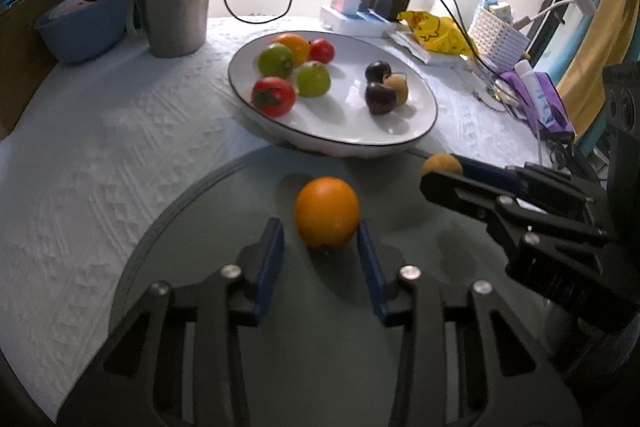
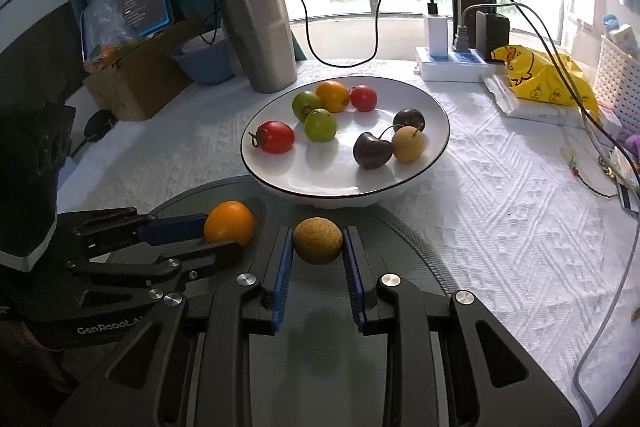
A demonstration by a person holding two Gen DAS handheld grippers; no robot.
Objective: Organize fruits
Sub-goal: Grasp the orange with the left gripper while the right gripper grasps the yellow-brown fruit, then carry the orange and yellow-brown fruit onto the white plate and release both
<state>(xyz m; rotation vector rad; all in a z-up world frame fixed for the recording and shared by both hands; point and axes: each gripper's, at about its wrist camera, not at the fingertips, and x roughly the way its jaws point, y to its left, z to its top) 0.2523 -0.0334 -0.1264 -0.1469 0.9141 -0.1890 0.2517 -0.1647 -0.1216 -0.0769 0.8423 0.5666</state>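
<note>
- Orange (image 1: 327, 211) sits between the left gripper's (image 1: 321, 235) parted pads, ungripped; it may roll away.
- Right gripper (image 2: 316, 241) pinches the brown fruit (image 2: 318, 240); a loose hold could drop it short of the plate (image 2: 400, 183).

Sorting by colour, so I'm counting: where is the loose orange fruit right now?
The round orange fruit lies on the grey round mat, between the left gripper fingers, just before the white plate and left of the brown round fruit.

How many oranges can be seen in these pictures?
2. One orange lies at the back of the white plate; the other orange sits on the grey mat between the left gripper fingers.
</note>
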